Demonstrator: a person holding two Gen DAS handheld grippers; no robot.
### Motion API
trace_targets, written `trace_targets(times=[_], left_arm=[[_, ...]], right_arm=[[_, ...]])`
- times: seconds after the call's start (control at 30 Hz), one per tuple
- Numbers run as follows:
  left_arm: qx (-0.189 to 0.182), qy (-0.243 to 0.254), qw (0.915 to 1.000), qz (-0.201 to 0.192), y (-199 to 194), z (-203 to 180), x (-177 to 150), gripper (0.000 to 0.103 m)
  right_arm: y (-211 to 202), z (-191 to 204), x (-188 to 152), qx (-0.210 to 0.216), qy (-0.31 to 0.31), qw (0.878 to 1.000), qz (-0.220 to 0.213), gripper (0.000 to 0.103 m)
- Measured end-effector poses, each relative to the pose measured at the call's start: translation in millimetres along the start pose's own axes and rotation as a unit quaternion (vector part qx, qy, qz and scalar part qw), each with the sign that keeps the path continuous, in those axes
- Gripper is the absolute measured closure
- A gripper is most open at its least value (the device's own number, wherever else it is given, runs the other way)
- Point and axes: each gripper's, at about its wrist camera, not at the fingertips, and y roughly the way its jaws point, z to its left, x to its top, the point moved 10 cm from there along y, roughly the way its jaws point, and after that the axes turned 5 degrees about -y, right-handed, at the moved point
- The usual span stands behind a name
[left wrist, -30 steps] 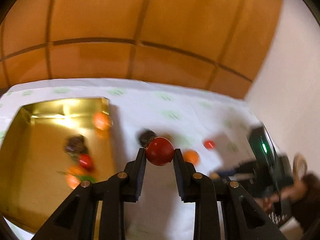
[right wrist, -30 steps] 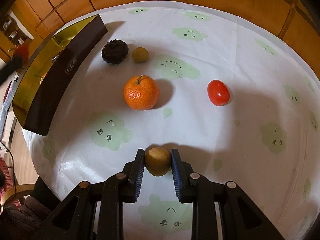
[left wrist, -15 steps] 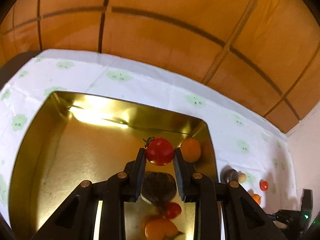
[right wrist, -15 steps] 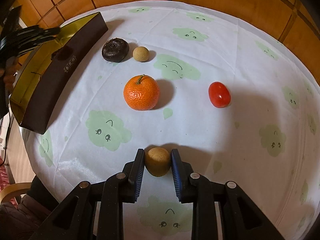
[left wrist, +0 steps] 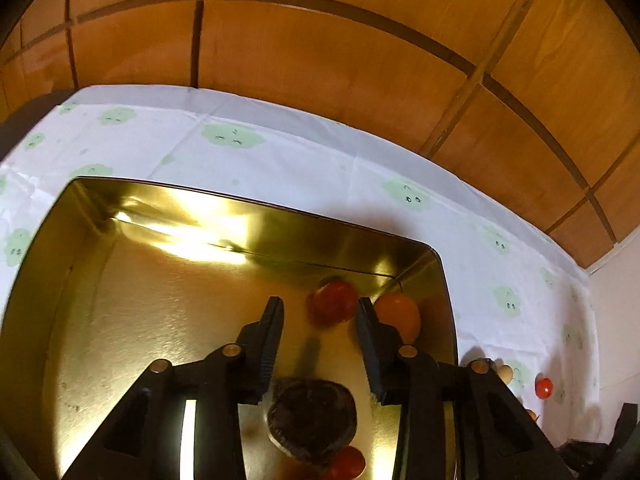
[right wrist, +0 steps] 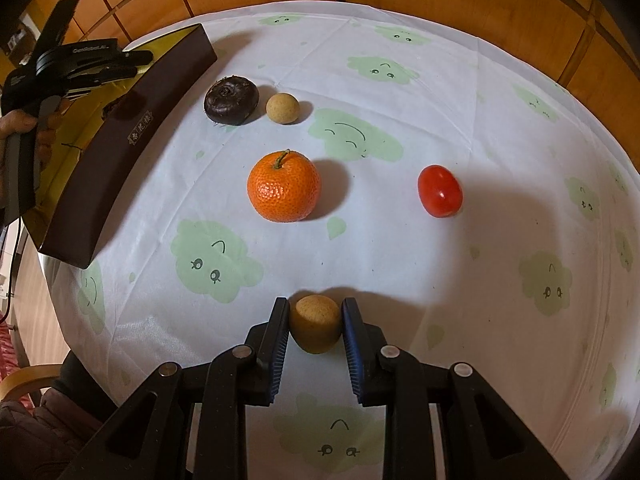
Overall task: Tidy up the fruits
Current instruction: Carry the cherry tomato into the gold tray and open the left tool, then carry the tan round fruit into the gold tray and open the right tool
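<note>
My left gripper [left wrist: 318, 312] hangs over the gold tray [left wrist: 120, 300], and its jaws are opening. A blurred red tomato [left wrist: 334, 304] lies free between the fingertips, close to the right finger, and the left pad is off it. In the tray there are also an orange fruit [left wrist: 400, 316], a dark round fruit [left wrist: 312, 416] and another small tomato [left wrist: 348, 464]. My right gripper [right wrist: 316, 320] is shut on a small tan fruit [right wrist: 316, 328] just above the tablecloth. Further out on the cloth lie a mandarin [right wrist: 284, 186], a red tomato [right wrist: 440, 191], a dark fruit [right wrist: 231, 100] and a tan ball [right wrist: 282, 108].
The tray's dark outer wall [right wrist: 132, 140] runs along the left of the right wrist view, with a hand holding the left gripper [right wrist: 138, 65] above it. The round table's edge curves near my right gripper; a chair [right wrist: 24, 380] stands below left. A wood-panelled wall is behind.
The left gripper carried the red tomato from over the cloth to above the tray, sank a little, then parted its jaws and let the tomato go. The right gripper has kept still.
</note>
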Motion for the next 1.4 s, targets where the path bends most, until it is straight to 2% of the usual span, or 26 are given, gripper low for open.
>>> trace_targets(times=[0.17,0.27,0.47,0.9,1.13,1.4], left_arm=[[0.034,0.008,0.9986,-0.039,-35.6,0.3,-9.4,0.065],[0.040,0.017,0.9970,-0.064,-59.1,-2.3,-21.3,0.056],[0.049,0.029,0.9942,-0.091,-91.9,0.5,-50.8,0.053],[0.067,0.031,0.9928,-0.095,-115.8,12.9,-103.9,0.048],[0.078,0.037,0.9913,-0.099,-119.8,20.3,-113.9,0.048],[0.083,0.022,0.9911,-0.102,-122.8,35.6,-115.3,0.047]], right_arm=[[-0.6,-0.2,0.2,-0.002,-0.001,1.000,-0.001,0.076],[0.0,0.2,-0.1,-0.005,-0.004,1.000,-0.002,0.076],[-1.1,2.1,-0.4,-0.011,-0.009,1.000,-0.004,0.077],[-3.5,9.2,-1.9,-0.023,-0.019,1.000,-0.010,0.077],[-4.6,11.3,-3.1,-0.029,-0.025,0.999,-0.013,0.077],[-5.6,15.2,-2.7,-0.042,-0.032,0.999,-0.011,0.077]])
